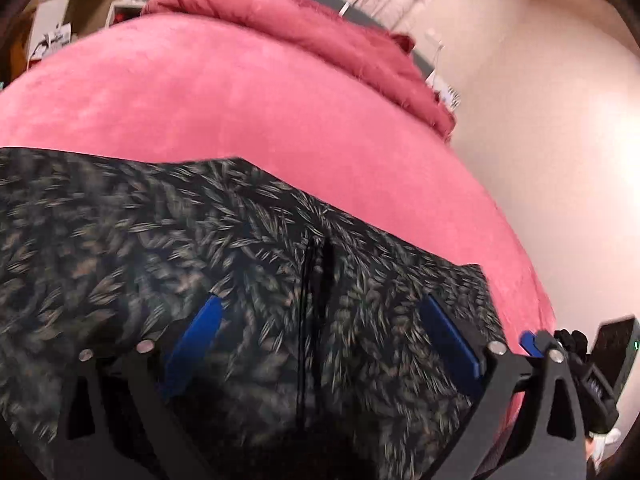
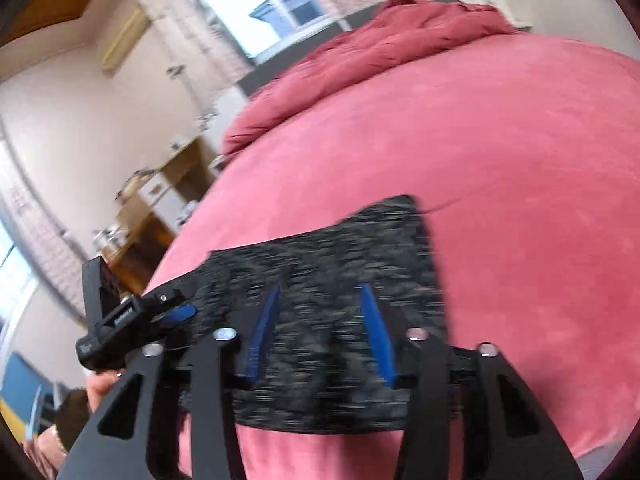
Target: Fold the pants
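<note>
Both grippers: black angular frames, silver screws, blue jaws.

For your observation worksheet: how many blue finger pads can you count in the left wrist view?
3. Two belong to the left tool, one pad left, one right, over the pants. A third shows at the right edge; others may be hidden.

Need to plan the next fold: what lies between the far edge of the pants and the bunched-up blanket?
Only bare pink bedcover lies between the pants and the red blanket; both wrist views show it.
</note>
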